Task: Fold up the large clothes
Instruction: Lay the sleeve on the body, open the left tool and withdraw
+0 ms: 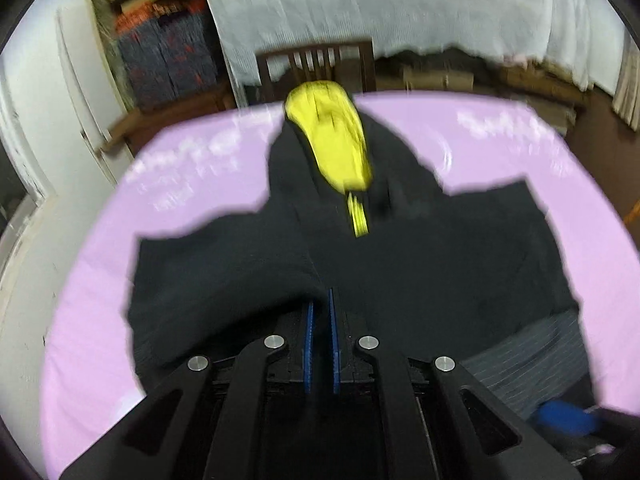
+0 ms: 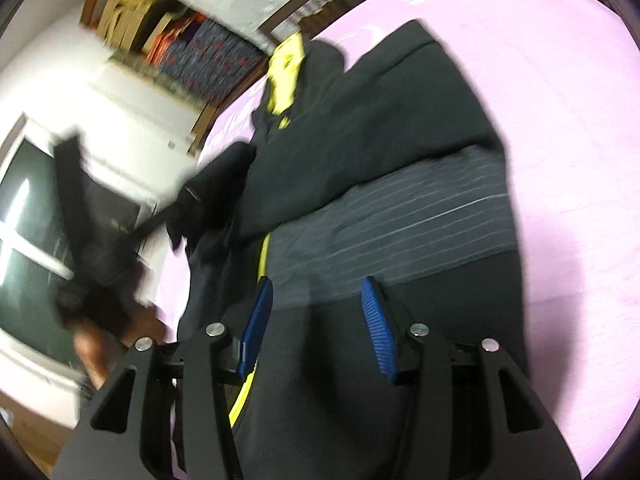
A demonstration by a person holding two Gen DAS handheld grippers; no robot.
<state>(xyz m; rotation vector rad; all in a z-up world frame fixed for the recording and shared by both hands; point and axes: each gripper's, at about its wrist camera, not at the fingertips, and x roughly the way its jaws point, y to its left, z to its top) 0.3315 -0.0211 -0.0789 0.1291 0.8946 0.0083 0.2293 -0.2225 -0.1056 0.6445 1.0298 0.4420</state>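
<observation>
A black hoodie [image 1: 420, 264] with a yellow hood lining [image 1: 336, 136] lies spread on the lilac table [image 1: 88, 320]. Its grey striped inner lining [image 2: 400, 216] is turned up near the hem. My left gripper [image 1: 321, 312] is shut, its blue pads nearly together on a fold of the black cloth, which drapes off to the left of the tips. In the right wrist view it is a blurred dark shape [image 2: 188, 204] at the hoodie's left edge. My right gripper [image 2: 318, 316] stands open above the hoodie's lower part, blue pads [image 2: 376, 320] apart with black cloth below them.
A wooden chair [image 1: 316, 60] stands behind the table's far edge, before a white hanging sheet [image 1: 400, 8]. Shelves with stacked boxes [image 1: 168, 52] fill the back left beside a white wall. A window [image 2: 24, 220] and a blurred hand [image 2: 92, 344] show at the left.
</observation>
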